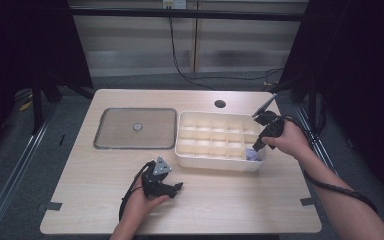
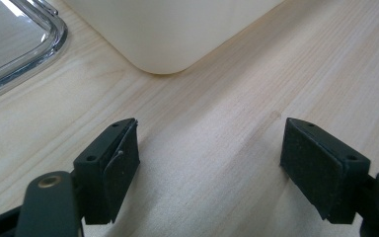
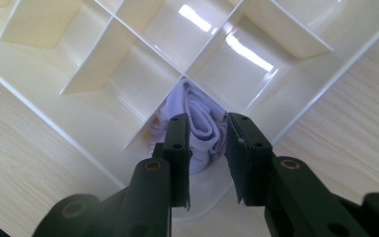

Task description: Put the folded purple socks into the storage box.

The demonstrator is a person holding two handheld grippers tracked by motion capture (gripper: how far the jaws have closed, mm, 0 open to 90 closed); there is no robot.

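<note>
Your counter (image 1: 220,200) carries everything, pale wood and mostly bare near you; on its far left lies a flat metal tray (image 1: 111,142) with a small round piece (image 1: 137,127) at its centre; just beside that tray sits the cream divided box (image 1: 215,161), a grid of small cells. The task's thing, a rolled lilac cloth (image 3: 200,118), lies in the box's near right corner cell, bunched against the dividers.

Your right gripper (image 3: 207,148) hangs over that cell with its jaws narrowly parted; the roll sits between and below them, and the pads do not seem to press it, so I judge it released. Your left gripper (image 2: 209,168) rests low over bare counter near the box's near left corner, jaws wide, nothing between them.

Risks from here, as I judge them: the cloth is soft and springy, so a loose fold could catch on a pad as you lift and drag the roll back out; part the jaws more before rising. The jaws stand close to the thin dividers and the box rim; a sideways pull could nudge the light box across the counter, since your left gripper is not bracing it.
</note>
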